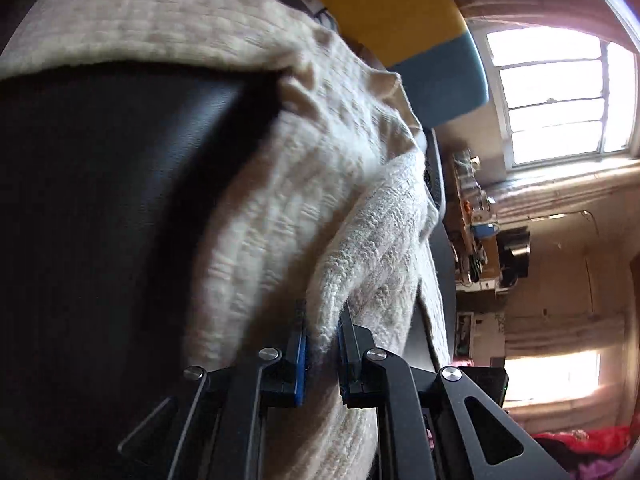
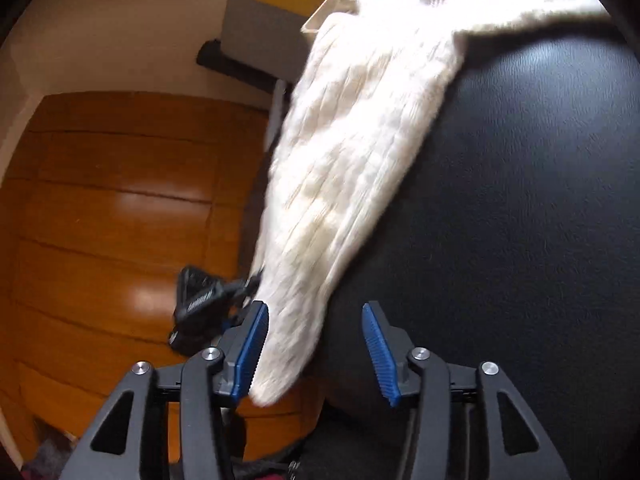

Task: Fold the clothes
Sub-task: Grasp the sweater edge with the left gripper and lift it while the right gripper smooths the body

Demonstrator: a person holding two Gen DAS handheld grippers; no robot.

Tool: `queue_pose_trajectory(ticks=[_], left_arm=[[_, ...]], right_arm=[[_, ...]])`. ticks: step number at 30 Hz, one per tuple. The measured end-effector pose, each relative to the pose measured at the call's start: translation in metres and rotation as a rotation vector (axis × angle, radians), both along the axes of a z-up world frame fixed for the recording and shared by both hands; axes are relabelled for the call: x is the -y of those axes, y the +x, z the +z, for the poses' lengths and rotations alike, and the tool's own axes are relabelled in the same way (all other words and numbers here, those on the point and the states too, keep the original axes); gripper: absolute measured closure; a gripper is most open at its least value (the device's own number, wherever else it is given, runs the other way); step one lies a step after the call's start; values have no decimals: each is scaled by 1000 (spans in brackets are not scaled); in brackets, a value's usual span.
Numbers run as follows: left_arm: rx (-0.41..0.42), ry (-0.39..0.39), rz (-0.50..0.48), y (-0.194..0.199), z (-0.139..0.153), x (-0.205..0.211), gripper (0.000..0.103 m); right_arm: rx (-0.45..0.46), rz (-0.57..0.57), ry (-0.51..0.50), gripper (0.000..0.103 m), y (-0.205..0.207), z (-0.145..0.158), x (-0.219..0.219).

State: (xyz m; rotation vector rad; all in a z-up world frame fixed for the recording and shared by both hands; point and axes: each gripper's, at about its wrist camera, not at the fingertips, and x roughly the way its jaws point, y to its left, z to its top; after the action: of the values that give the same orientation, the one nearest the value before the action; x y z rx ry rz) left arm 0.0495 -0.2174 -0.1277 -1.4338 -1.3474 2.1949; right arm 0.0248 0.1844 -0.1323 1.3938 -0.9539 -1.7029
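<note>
Along table edge, sweater sleeve point(image 2: 340, 184) lengthwise

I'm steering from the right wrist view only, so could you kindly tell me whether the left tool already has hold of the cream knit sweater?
Observer: Yes, the left tool is shut on a fold of the cream knit sweater.
Operator: Where does the rest lie?
Observer: It drapes over the black padded surface.
Operator: Anything behind it?
Observer: A cluttered shelf beneath a bright window.
</note>
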Motion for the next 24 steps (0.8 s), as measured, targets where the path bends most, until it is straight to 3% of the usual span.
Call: queue_pose_trajectory(ticks=[5, 15, 17, 18, 19, 20, 21, 24], left_arm=[[5, 6, 16, 4, -11, -1, 90], [-12, 40, -3, 0, -17, -2, 87], [-13, 40, -4, -2, -17, -3, 86], [-14, 39, -3, -2, -17, -3, 86], [-15, 38, -3, -3, -17, -4, 86], [-17, 33, -5, -3, -17, -5, 86], [-18, 22, -8, -3, -16, -6, 86], [-22, -24, -24, -1, -12, -7, 86]], right_arm=[[-1, -63, 123, 53, -18, -1, 20], [58, -49, 121, 53, -38, -8, 49], [-33, -10, 198, 55, -35, 1, 59], [-86, 15, 242, 68, -34, 5, 65], [-128, 40, 281, 73, -32, 8, 70], [-158, 65, 315, 88, -31, 8, 74], [-210, 88, 366, 92, -28, 11, 78], [-435, 149, 581, 95, -16, 31, 88]])
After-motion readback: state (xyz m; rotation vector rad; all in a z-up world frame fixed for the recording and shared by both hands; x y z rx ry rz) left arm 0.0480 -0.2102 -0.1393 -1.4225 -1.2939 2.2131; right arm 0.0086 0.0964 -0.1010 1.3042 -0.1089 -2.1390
